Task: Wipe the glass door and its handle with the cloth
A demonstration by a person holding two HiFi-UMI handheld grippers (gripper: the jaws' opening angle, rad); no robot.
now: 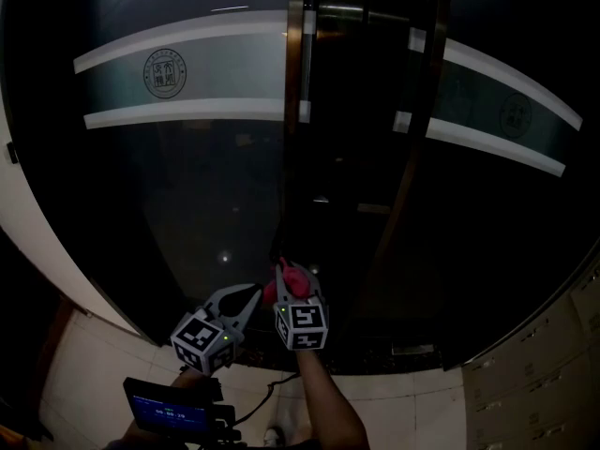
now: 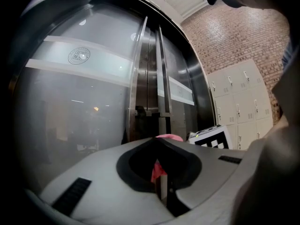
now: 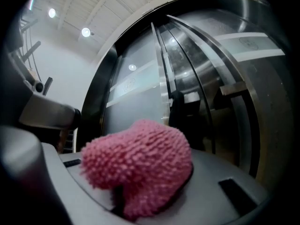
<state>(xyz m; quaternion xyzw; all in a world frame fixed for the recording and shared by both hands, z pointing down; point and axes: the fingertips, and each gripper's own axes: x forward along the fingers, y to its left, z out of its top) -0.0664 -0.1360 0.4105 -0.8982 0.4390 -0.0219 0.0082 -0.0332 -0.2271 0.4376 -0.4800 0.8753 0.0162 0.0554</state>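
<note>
Item: glass door [image 1: 187,204], dark, curved in the lens, crossed by two frosted bands [image 1: 187,54] bearing a round emblem [image 1: 164,71]. An upright steel bar [image 1: 294,82] runs down the middle seam; I take it for the handle.

Item: cloth [image 3: 140,165], pink, nubbly, bunched. It is held low on the door, just beside the foot of the steel bar. Contact with the glass cannot be confirmed from here.

Item: right tongs [image 1: 289,293], clamped on the cloth, which bulges out past both tips.

Item: left tongs [image 2: 157,139], tips together, nothing between them; the pink seen through their gap is the other tool's cloth. They are parked just left of the right tongs.

Surroundings: pale lockers [image 2: 239,102] and a brick wall [image 2: 234,32] to the right; tiled floor [image 1: 84,373] below.

Risks, as judged:
- The wad is gripped at one end only; dragging it along the bar could pull it free.
- Hard tips could scrape the glass if the cloth rides back.
- The idle left tongs sit close enough to knock the right during a sweep.
</note>
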